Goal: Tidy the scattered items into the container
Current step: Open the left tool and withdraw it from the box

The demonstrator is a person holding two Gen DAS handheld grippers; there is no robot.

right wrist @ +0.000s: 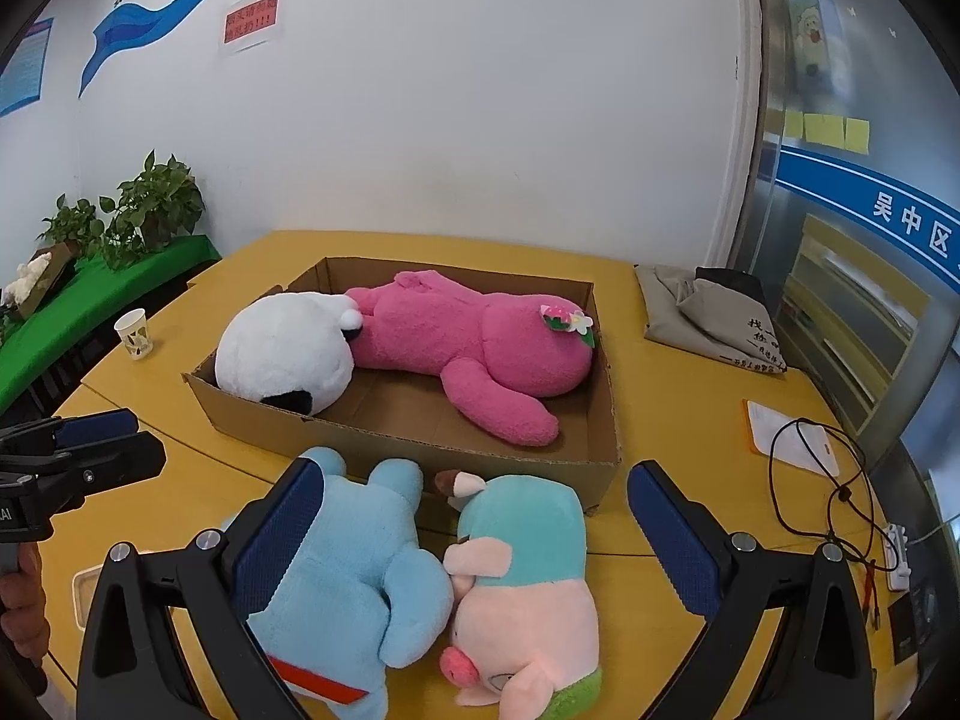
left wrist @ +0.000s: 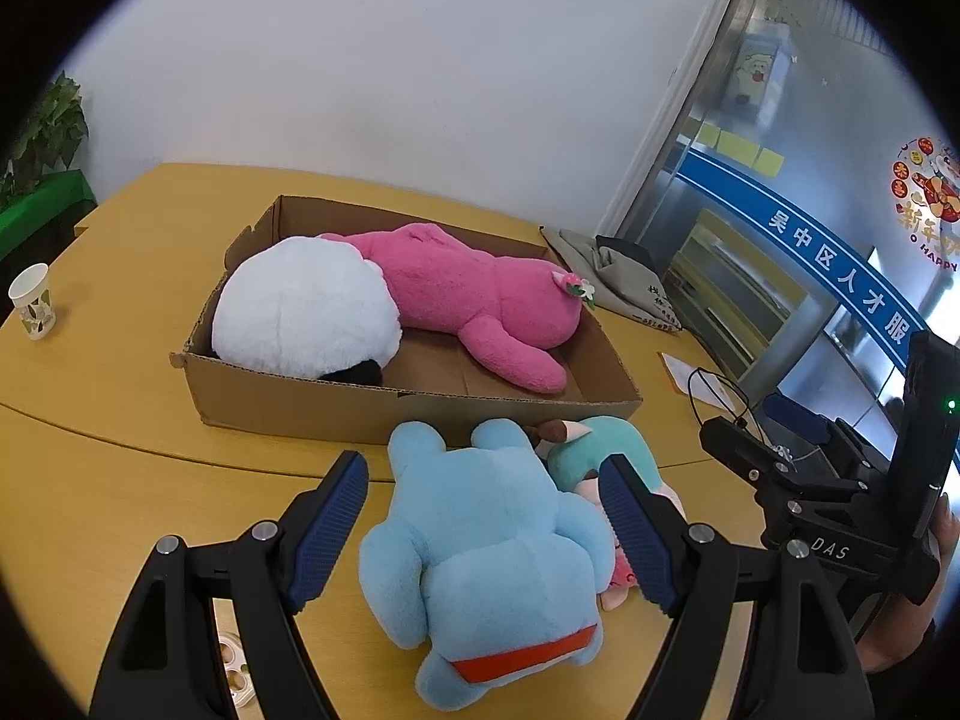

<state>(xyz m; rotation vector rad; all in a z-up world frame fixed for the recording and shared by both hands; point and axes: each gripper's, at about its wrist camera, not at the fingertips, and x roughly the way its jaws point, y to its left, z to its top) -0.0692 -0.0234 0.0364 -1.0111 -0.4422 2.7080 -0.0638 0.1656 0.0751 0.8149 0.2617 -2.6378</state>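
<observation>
A yellow table fills the scene. On its far half sits an open, shallow cardboard box. Inside it, a pink plush lies stretched along the far and right parts, and a white plush fills the left end, touching the pink one.

Just outside the box's near wall lie two toys side by side: a light blue plush on the left and a smaller pink pig plush with a teal back on the right, touching each other.

The left gripper hangs around the blue plush with its jaws spread and the pads clear of the fabric, released. The right gripper is likewise spread wide, straddling both toys without gripping.

A grey cloth bag lies at the far right, and a paper cup stands at the far left.
</observation>
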